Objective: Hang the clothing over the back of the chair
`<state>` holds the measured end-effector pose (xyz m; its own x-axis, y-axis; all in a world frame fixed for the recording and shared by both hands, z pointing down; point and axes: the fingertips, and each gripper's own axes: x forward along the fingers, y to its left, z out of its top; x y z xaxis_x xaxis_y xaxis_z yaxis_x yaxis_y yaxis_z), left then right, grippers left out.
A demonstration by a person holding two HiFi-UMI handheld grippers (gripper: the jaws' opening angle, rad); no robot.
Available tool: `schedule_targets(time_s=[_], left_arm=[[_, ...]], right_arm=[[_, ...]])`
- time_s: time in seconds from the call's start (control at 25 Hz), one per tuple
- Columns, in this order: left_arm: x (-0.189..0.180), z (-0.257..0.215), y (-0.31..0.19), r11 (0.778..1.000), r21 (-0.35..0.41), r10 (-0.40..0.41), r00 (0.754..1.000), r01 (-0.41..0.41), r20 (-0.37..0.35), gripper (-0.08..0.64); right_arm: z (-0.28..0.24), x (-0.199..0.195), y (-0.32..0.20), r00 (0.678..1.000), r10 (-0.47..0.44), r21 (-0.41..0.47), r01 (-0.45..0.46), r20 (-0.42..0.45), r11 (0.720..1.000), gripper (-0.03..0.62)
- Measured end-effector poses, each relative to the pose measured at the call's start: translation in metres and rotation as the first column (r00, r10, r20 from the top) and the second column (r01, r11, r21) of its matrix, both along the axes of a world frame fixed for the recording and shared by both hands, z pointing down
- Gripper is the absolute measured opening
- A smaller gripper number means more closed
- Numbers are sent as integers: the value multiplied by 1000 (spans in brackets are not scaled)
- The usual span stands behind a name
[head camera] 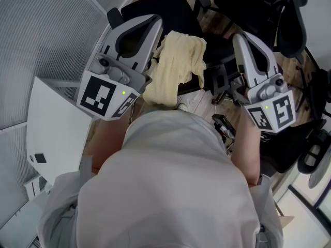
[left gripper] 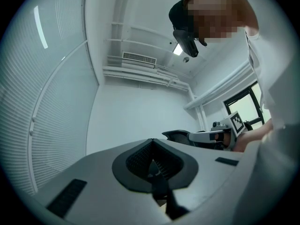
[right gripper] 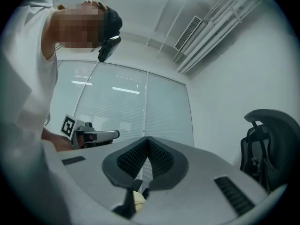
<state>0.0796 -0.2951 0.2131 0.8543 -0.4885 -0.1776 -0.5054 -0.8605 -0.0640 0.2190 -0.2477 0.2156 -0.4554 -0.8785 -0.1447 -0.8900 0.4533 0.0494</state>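
A pale yellow piece of clothing (head camera: 176, 66) lies draped over the near edge of a black office chair (head camera: 170, 12), between my two grippers. It hangs down towards my body in the head view. My left gripper (head camera: 151, 22) is held just left of the cloth, its jaws shut with nothing between them (left gripper: 152, 143). My right gripper (head camera: 242, 37) is to the right of the cloth, also shut and empty (right gripper: 147, 140). A scrap of the yellow clothing (right gripper: 138, 201) shows below the right jaws, apart from them. Both grippers point slightly upward.
More black office chairs (head camera: 269, 9) stand at the back right, and one (right gripper: 272, 139) shows in the right gripper view. A white table (head camera: 54, 123) is at my left, with a ribbed glass wall (head camera: 46, 30) behind it. A chair base and black parts (head camera: 222, 87) lie on the wooden floor.
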Motion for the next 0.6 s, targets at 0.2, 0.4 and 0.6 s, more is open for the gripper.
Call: schedule_targets(time_s=[0.2, 0.4, 0.6], left_arm=[[0, -2, 6, 1000, 4, 17, 1000, -17, -8, 14], [-1, 0, 9, 1000, 10, 11, 1000, -12, 10, 14], [-1, 4, 10, 1000, 1, 10, 1000, -10, 19, 14]], right_arm=[[-4, 2, 3, 1000, 22, 18, -22, -12, 1000, 21], [-2, 3, 5, 999, 32, 15, -32, -10, 999, 21], [0, 3, 7, 999, 37, 12, -37, -7, 999, 21]])
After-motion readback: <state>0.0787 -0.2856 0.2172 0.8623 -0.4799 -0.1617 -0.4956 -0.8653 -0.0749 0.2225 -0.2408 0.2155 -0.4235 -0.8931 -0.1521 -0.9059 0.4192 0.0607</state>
